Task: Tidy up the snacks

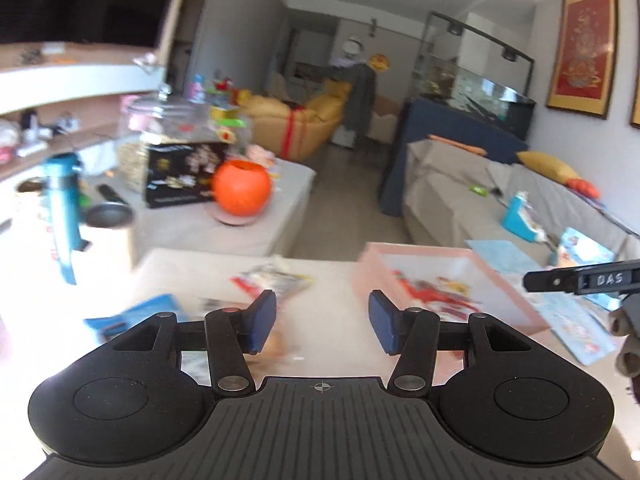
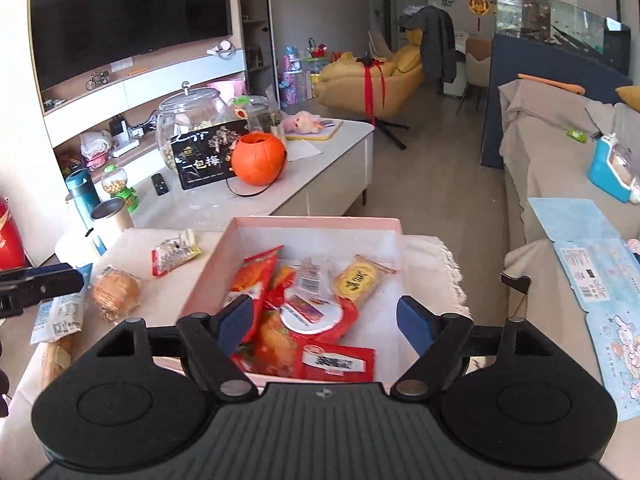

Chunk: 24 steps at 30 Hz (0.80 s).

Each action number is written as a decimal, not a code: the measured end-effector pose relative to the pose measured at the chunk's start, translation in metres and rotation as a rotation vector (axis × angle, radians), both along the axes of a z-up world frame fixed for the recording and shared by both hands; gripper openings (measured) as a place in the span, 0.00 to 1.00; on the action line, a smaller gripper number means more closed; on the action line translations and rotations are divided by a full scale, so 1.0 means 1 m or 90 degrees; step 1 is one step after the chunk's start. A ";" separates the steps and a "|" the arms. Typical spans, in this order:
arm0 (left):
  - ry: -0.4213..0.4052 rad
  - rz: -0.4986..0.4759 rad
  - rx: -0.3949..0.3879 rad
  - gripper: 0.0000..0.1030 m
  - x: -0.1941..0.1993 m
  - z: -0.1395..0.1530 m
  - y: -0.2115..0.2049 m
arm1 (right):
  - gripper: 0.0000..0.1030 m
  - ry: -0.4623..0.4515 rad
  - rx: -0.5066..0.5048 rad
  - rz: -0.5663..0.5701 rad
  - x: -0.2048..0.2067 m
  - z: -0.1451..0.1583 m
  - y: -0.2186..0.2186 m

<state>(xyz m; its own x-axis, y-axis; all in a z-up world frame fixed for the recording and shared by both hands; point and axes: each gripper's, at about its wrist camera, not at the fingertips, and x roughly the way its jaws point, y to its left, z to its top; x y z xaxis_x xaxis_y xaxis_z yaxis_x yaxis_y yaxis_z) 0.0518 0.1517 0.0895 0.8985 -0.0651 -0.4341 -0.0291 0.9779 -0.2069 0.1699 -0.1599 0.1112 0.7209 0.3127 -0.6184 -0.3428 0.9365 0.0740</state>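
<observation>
Living room beyond, with sofas, a fish tank and a cluttered low bench (image 1: 224,232) carrying an orange pumpkin bucket (image 1: 242,188).

Left wrist view, blurred: left gripper (image 1: 322,322) at lower centre, fingers (image 1: 262,322) parted, gripping nothing, pale cloth showing between them. Pink box (image 1: 440,256) right of centre, a snack packet (image 1: 272,282) just above the left finger. Tip of the right gripper (image 1: 580,280) at the right edge.

Right wrist view, sharp: right gripper (image 2: 324,322) hovering over the pink box (image 2: 312,226), fingers (image 2: 416,324) spread wide, nothing clamped. Red snack packets (image 2: 316,344) heaped inside the box, a yellow biscuit pack (image 2: 358,280) among them. Left of the box, on the cloth: a seed packet (image 2: 174,256) and a wrapped cake (image 2: 114,290).
</observation>
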 end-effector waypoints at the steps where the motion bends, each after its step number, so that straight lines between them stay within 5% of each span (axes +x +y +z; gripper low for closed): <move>1: -0.005 0.043 0.006 0.54 -0.010 -0.003 0.012 | 0.77 0.000 0.003 0.012 0.003 0.002 0.013; 4: 0.025 0.125 -0.026 0.54 -0.025 -0.013 0.049 | 0.78 0.019 0.006 0.055 0.022 0.005 0.067; 11: 0.065 0.133 -0.138 0.54 -0.052 -0.049 0.099 | 0.82 0.167 0.043 0.095 0.105 -0.025 0.204; 19: 0.054 0.103 -0.200 0.54 -0.064 -0.062 0.120 | 0.82 0.169 -0.067 0.014 0.161 -0.094 0.283; 24: 0.032 0.117 -0.228 0.54 -0.051 -0.066 0.133 | 0.69 0.152 -0.125 0.102 0.128 -0.104 0.297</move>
